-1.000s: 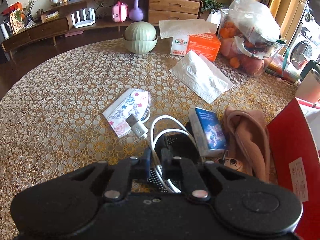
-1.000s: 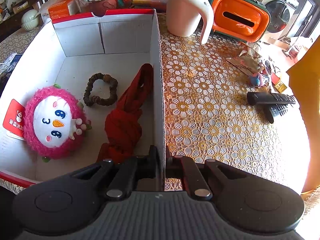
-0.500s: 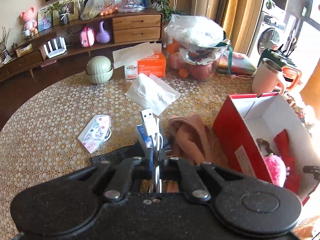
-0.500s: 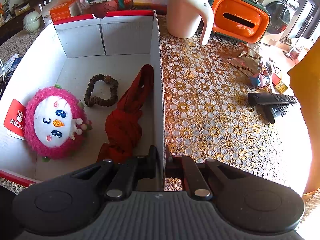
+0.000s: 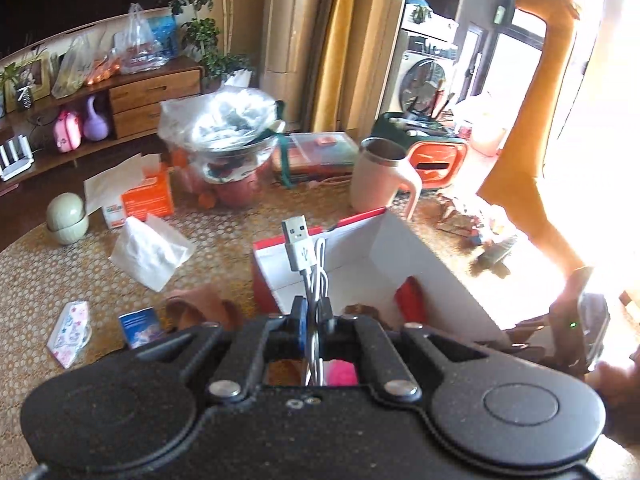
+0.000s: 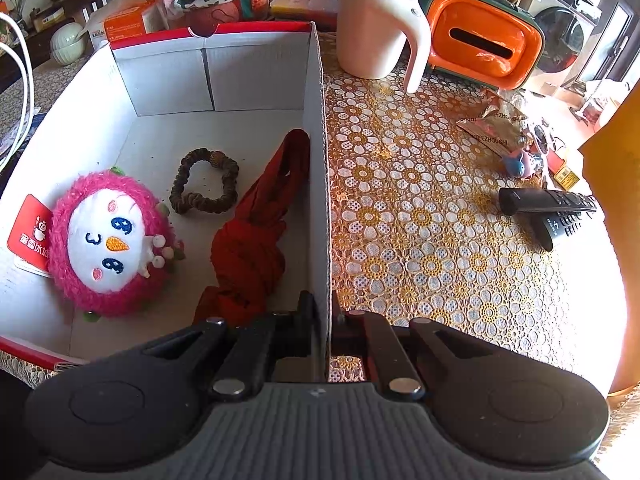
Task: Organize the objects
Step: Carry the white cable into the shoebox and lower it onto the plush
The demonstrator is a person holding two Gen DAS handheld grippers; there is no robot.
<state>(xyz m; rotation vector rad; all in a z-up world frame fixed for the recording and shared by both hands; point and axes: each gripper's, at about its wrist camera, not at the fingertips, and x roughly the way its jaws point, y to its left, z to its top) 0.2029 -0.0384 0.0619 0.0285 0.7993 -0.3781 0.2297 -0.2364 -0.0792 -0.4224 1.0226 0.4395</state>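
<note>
Presently the left gripper [image 5: 315, 312] has its jaws clamped on one white USB cable [image 5: 306, 258], held above the red-and-white box [image 6: 318, 168]. Right gripper [image 6: 322, 312]: jaws pinched on the box's side wall. Box contents, counted: one pink plush toy [image 6: 110, 240], one brown bead bracelet [image 6: 204, 184], one red cloth [image 6: 252, 240]. On the desk [image 6: 420, 216]: two remotes [image 6: 548, 210], one mug [image 6: 374, 28].

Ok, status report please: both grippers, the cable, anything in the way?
Left gripper shut on cable, above box. Right gripper shut on box wall. Nothing in the way.
</note>
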